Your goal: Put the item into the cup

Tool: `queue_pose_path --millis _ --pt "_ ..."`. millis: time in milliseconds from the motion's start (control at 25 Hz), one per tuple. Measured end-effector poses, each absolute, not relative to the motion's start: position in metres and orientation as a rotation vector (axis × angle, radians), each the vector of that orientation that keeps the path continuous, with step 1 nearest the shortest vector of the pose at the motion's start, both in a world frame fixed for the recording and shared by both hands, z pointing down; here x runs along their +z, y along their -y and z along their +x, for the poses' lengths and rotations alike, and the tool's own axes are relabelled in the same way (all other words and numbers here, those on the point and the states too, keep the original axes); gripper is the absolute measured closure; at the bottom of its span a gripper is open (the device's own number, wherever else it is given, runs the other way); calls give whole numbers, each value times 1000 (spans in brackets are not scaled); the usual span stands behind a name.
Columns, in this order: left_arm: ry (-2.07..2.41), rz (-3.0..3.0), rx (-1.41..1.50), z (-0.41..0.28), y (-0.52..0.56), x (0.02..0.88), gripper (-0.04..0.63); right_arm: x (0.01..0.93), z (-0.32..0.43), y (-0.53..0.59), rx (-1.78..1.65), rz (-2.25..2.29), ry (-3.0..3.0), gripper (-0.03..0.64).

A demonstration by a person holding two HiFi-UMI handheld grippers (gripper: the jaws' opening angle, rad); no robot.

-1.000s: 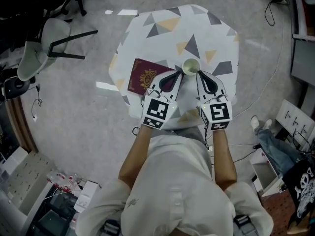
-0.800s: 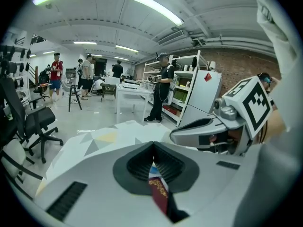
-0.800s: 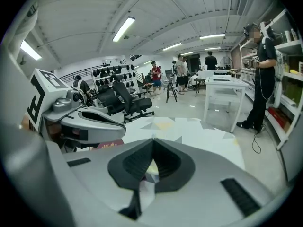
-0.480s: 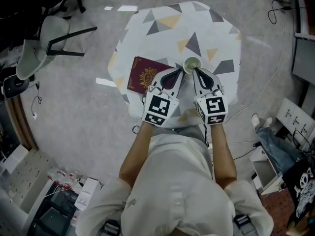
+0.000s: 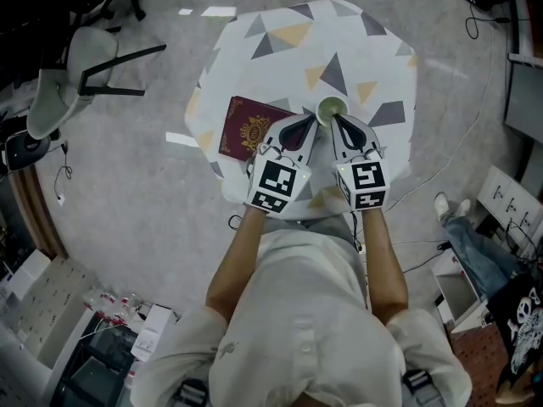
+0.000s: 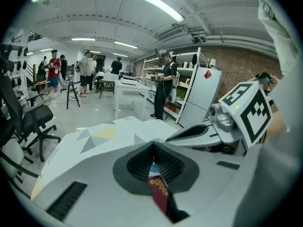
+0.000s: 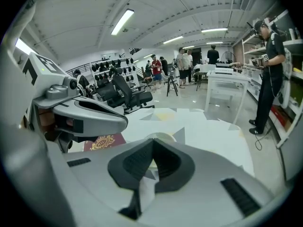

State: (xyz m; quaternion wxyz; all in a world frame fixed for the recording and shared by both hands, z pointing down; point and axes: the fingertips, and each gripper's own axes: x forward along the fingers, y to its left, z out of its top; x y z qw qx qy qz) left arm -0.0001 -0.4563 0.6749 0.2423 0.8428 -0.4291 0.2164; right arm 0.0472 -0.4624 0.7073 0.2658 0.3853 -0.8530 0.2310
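Note:
A pale cup (image 5: 332, 108) stands on the patterned table (image 5: 356, 49); in the right gripper view only its rim (image 7: 160, 136) shows past the jaws. A maroon passport (image 5: 246, 130) lies flat to the cup's left, also seen as a passport (image 7: 103, 142) from the right gripper. My left gripper (image 5: 311, 124) is shut and empty, its tips over the passport's right edge, just left of the cup. Touching distance from the cup's near rim, my right gripper (image 5: 334, 121) is shut and empty too. Through the left gripper (image 6: 153, 145) a strip of passport (image 6: 157, 189) shows below. No small loose item is visible.
The table is small, with its near edge (image 5: 254, 200) under my hands. A chair (image 5: 81, 66) stands on the floor at the left, cables and boxes (image 5: 509, 210) at the right. People and white desks (image 7: 227, 79) fill the room beyond.
Both grippers have drifted slightly forward and toward each other, the right one closing in on the cup's near side. Both stay shut. Cup and passport have not moved.

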Motion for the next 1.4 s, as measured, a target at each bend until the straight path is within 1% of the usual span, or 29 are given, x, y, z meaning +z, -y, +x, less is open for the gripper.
queue_pose_path --millis 1160,1400 --pt "1168 2301 600 -2 457 677 581 724 43 468 627 1015 2241 609" --pt "1170 2311 598 -3 456 673 581 726 43 463 617 1003 2224 595"
